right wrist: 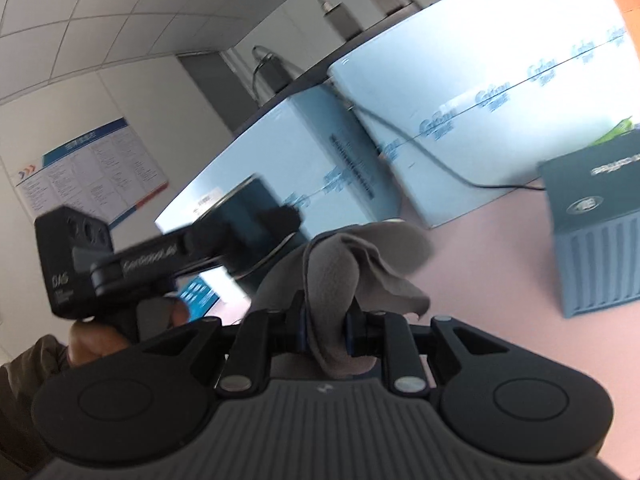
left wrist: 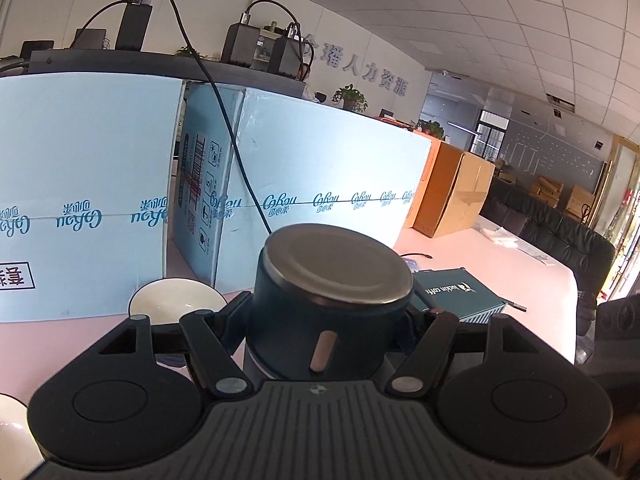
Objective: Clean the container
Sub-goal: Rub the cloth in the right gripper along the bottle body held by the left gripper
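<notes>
Above the pink bench, our left claw clamps a dark blue container by its sides, steel base up. Our right claw pinches a grey cloth just beside it, a white bowl behind.

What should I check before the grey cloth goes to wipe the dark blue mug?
1. Left claw shut on the dark blue cylindrical mug with steel base: ok.
2. Mug base faces up and is uncovered: ok.
3. Right claw shut on the crumpled grey cloth: ok.
4. Cloth touching mug: not ok, they are apart.
5. White ceramic bowl away from mug: cannot tell.
6. Cloth is damp: cannot tell.
</notes>
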A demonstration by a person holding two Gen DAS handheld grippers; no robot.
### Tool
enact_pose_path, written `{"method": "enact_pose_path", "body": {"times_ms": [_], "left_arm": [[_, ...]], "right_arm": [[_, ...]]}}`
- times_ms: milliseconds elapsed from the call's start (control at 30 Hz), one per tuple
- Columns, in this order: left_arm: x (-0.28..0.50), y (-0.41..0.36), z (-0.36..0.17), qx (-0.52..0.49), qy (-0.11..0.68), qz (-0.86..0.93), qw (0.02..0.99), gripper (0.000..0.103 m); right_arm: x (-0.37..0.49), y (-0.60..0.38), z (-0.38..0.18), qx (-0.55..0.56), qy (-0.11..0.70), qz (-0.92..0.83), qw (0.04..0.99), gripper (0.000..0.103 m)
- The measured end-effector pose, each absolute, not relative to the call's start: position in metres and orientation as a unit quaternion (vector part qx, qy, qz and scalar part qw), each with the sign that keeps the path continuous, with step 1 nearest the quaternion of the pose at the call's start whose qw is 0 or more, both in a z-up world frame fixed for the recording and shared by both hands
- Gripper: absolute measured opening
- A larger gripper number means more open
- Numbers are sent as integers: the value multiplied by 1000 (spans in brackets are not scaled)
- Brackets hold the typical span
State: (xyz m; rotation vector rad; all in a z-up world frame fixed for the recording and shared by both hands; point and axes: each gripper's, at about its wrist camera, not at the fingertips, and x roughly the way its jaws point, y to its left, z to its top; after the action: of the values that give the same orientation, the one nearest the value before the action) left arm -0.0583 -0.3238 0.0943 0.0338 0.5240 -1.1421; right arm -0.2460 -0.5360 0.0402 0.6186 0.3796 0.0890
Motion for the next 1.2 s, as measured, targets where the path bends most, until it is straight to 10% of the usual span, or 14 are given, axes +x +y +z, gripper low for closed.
{"method": "enact_pose_path", "body": {"times_ms": [600, 1200], "left_arm": [[-56, -324, 93, 6, 257, -524, 812, 69], [-57, -326, 93, 5, 257, -525, 812, 69]], "right_arm": [[-201, -534, -27, 296, 331, 26, 896, 22], [-226, -542, 35, 325, 195, 81, 922, 22]]}}
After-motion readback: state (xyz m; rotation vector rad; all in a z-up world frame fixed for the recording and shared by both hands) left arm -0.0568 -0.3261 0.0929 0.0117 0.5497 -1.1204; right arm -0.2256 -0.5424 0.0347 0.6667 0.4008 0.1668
